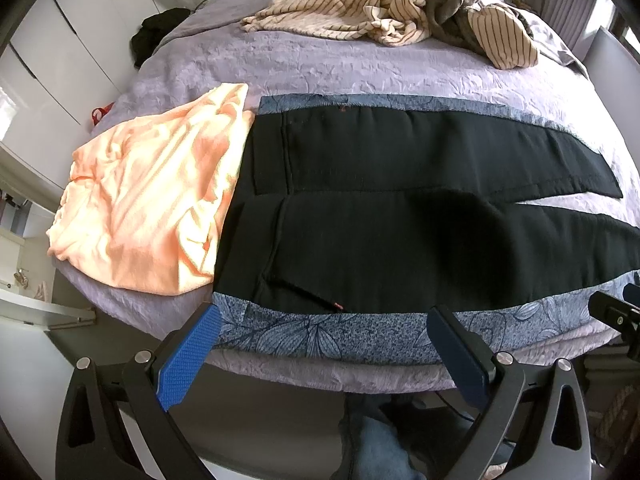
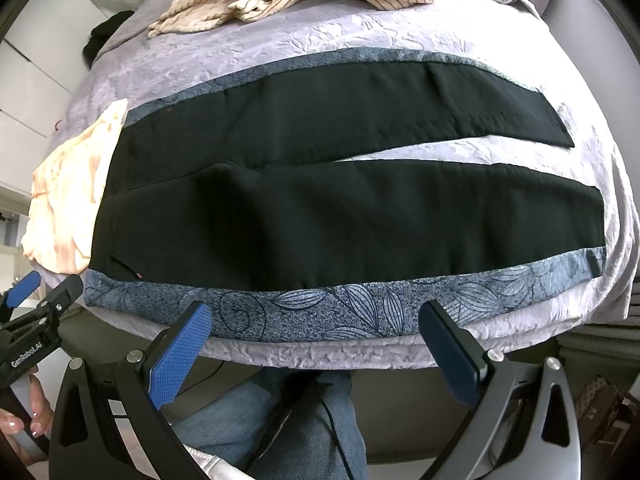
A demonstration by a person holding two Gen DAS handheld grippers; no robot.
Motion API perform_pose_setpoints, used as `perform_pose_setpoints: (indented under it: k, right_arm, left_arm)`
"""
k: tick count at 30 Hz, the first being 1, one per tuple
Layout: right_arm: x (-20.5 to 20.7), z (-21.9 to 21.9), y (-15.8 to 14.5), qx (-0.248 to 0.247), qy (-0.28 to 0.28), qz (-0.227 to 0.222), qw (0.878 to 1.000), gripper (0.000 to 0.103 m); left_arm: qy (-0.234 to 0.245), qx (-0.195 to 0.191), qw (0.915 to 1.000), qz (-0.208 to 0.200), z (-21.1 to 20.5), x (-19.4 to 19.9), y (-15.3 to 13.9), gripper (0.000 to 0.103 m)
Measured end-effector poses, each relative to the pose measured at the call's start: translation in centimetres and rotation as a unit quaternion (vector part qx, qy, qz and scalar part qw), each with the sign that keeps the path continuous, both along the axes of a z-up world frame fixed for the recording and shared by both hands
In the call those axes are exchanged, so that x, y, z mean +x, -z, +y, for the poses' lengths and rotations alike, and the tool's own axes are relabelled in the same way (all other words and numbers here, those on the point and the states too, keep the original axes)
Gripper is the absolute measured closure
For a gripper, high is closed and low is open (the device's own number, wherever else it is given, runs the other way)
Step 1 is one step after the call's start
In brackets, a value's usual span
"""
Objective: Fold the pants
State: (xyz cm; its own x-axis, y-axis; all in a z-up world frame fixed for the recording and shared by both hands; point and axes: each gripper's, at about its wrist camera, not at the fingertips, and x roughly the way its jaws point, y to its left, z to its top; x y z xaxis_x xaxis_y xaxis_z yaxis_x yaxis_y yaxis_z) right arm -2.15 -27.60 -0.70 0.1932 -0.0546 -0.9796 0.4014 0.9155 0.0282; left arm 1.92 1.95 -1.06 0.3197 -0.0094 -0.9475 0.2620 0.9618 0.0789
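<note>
Lying flat across the middle of both views, the black pants [image 1: 400,216] are spread on a blue leaf-patterned cloth [image 1: 320,336] that covers the near part of a bed with a lavender bedspread [image 1: 360,64]. Their waistband sits at the left of the frame and the two legs run off to the right, parted by a narrow wedge of bedspread that shows clearly in the right wrist view.

The left gripper [image 1: 320,356] hovers at the bottom centre of its view, just off the near edge of the bed, its blue-padded fingers [image 1: 188,360] spread wide with nothing between them. The right gripper [image 2: 316,348] hangs likewise at the bottom centre of its own view, fingers apart and empty, near the patterned border but not touching it.

A crumpled peach garment [image 1: 148,208] lies at the left of the frame, touching the waistband end of the pants. At the top of the frame a heap of beige striped clothes [image 1: 380,12] rests on the far side of the bed. Blue jeans on the person's legs [image 2: 288,420] show at the bottom of the right wrist view, and a hand [image 2: 24,416] holds the other gripper's handle at lower left.
</note>
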Motion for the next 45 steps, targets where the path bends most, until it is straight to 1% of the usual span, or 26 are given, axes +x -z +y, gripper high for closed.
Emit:
perform_pose_setpoints:
  k: [13,21,28,34,36,38,41,42,43,44,45]
  right_arm:
    - [0.0,-0.3,0.8,0.004,0.007,0.007,1.0,0.0]
    - [0.0,-0.9,1.8,0.017,0.019,0.016,1.0,0.0]
    - [0.1,-1.8,1.6,0.021,0.024,0.011,0.999,0.0]
    - [-0.2,-2.9,2.1,0.05,0.039,0.007,0.998,0.0]
    - [-0.4,-3.4,2.3,0.073,0.048,-0.001,0.996,0.0]
    - [-0.6,-4.0,2.7,0.108,0.057,-0.016,0.992,0.0]
    - [-1.2,-5.0,3.6,0.179,0.073,-0.051,0.98,0.0]
    - [-1.5,-5.2,4.0,0.202,0.078,-0.061,0.974,0.004]
    - [-1.9,-5.6,4.7,0.243,0.083,-0.073,0.964,0.017]
    - [-2.3,-5.7,5.6,0.279,0.087,-0.078,0.953,0.026]
    - [-2.7,-5.8,6.7,0.319,0.092,-0.078,0.94,0.036]
  left_arm:
    - [-0.003,0.006,0.9999,0.01,-0.1,0.3,0.4,0.0]
    - [-0.006,0.012,0.9997,0.02,0.1,0.9,1.1,0.0]
    - [-0.007,0.005,0.9997,0.023,-0.4,1.4,1.4,0.0]
    - [-0.032,-0.018,0.9986,0.038,0.5,1.9,2.1,0.0]
    - [-0.043,-0.028,0.9978,0.044,0.9,1.9,2.5,0.0]
    - [-0.054,-0.041,0.9966,0.046,1.5,2.0,2.8,0.0]
    - [-0.067,-0.066,0.9948,0.041,3.0,2.0,3.4,0.0]
    - [-0.068,-0.079,0.9937,0.042,3.6,1.9,3.8,0.0]
    - [-0.07,-0.098,0.9917,0.045,4.4,1.9,4.2,0.0]
    - [-0.074,-0.114,0.9896,0.047,5.0,1.8,4.6,0.0]
    - [-0.081,-0.139,0.9856,0.053,6.0,1.5,5.2,0.0]
